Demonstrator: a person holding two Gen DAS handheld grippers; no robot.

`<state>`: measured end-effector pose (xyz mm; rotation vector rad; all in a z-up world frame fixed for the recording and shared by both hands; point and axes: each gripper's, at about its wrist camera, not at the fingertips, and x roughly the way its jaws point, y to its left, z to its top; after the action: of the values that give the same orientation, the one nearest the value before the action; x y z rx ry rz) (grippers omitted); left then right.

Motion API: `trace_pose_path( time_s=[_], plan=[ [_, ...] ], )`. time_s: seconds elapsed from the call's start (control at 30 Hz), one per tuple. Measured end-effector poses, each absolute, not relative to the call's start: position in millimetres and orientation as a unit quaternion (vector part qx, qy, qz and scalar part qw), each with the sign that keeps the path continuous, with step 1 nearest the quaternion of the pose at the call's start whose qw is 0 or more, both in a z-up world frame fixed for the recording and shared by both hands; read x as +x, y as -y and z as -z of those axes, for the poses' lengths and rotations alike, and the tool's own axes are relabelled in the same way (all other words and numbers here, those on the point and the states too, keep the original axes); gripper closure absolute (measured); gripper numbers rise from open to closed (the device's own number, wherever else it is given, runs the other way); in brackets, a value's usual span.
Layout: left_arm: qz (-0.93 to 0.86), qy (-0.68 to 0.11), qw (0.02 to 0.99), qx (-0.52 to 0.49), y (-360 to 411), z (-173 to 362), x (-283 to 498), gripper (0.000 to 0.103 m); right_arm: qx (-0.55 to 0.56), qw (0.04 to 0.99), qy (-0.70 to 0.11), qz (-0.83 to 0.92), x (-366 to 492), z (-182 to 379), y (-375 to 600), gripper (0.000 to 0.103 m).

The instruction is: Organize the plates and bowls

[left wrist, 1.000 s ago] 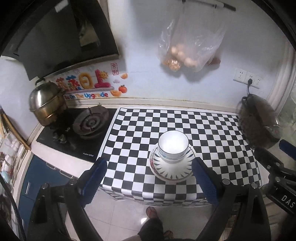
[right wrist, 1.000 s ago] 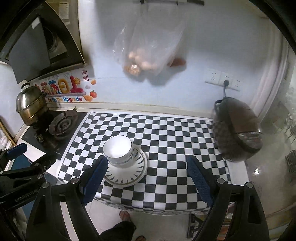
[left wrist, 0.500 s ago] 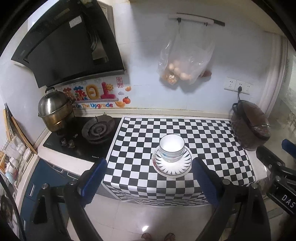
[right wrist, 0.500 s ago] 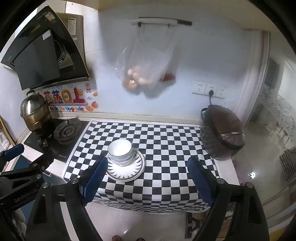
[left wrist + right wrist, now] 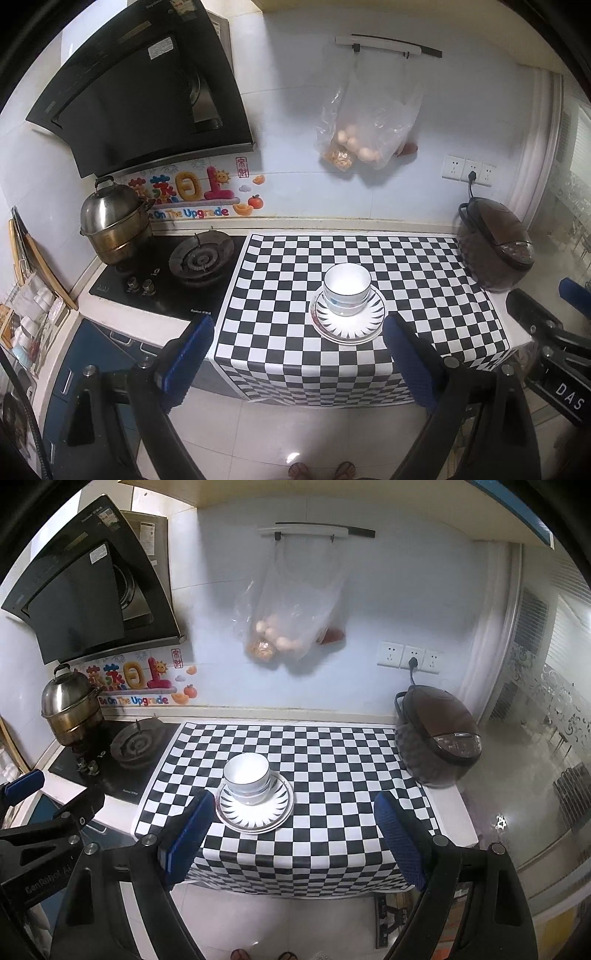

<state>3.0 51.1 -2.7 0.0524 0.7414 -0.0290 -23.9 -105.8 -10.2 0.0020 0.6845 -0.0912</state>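
At far left a steel steamer pot (image 5: 110,225) sits on the black hob. My left tool (image 5: 297,363) hangs released, empty. On the checkered surface (image 5: 406,266), stacked white ceramic bowls (image 5: 347,288) sit in striped-rim plates (image 5: 348,321), probably two of each. Glazed, slippery, breakable: I'd pinch the rim. My right tool (image 5: 293,843) is released too.

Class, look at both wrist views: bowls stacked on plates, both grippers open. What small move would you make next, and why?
Probably none beyond lowering both grippers to rest. The bowls already sit nested on the stacked plates on the checkered cloth, and the left gripper and right gripper stand open, empty and short of the counter, so the sorting looks finished.
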Motion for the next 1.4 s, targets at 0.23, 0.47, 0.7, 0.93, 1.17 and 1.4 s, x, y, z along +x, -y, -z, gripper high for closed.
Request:
trace_pose_path(
  time_s=[0.23, 0.47, 0.7, 0.93, 1.17, 1.4],
  plan=[
    [0.015, -0.359, 0.933, 0.027, -51, 2, 1, 0.009, 0.0, 0.94, -0.339, 0.046, -26, 12, 104, 0.013],
    [0.018, -0.358, 0.933, 0.021, -53, -1, 3, 0.009, -0.002, 0.94, -0.338, 0.046, -26, 10, 105, 0.013],
    [0.019, -0.358, 0.933, 0.021, -54, -3, 4, 0.009, 0.0, 0.941, -0.336, 0.046, -26, 9, 105, 0.013],
    [0.016, -0.358, 0.933, 0.021, -52, -3, 1, 0.009, 0.002, 0.941, -0.335, 0.046, -28, 8, 103, 0.013],
    [0.012, -0.359, 0.933, 0.016, -51, -3, -6, 0.009, 0.0, 0.941, -0.337, 0.045, -31, 9, 101, 0.013],
    [0.013, -0.36, 0.933, 0.015, -49, -3, -9, 0.009, -0.003, 0.94, -0.337, 0.047, -32, 8, 102, 0.013]
  ],
)
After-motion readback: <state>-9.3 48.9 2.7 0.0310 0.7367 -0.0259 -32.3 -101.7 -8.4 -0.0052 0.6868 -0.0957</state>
